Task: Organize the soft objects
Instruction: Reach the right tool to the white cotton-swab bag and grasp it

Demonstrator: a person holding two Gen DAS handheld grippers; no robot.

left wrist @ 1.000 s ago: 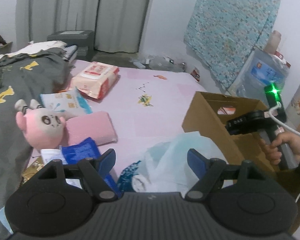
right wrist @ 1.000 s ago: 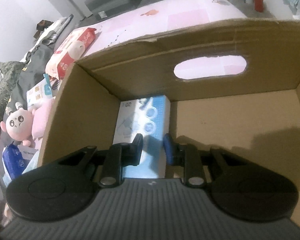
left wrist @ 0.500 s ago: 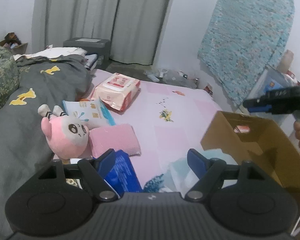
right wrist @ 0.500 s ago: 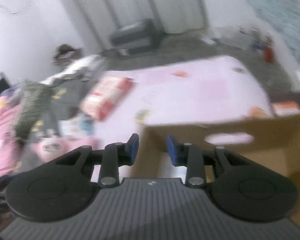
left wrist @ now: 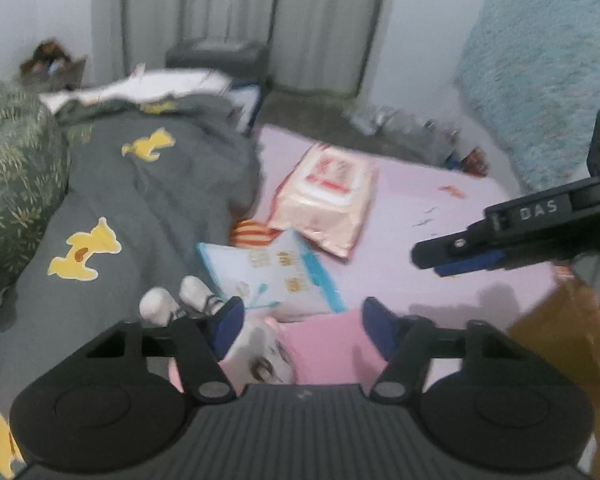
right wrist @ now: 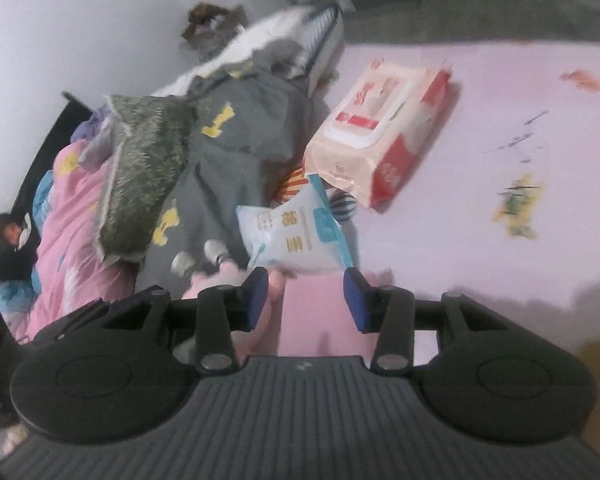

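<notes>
The cardboard box [left wrist: 548, 332] beside the left gripper [left wrist: 302, 326] hid its contents, while left jaws were closing and the right gripper [right wrist: 306, 296] opening, both apart and empty above the pink pillow [left wrist: 324, 350].

Left tongs [left wrist: 302, 330] angled downward, jaws closing, nothing pressed between the blue pads. Right tongs [right wrist: 306, 296] likewise angled downward, jaws opening, empty; seen side-on at right in the left wrist view.
</notes>
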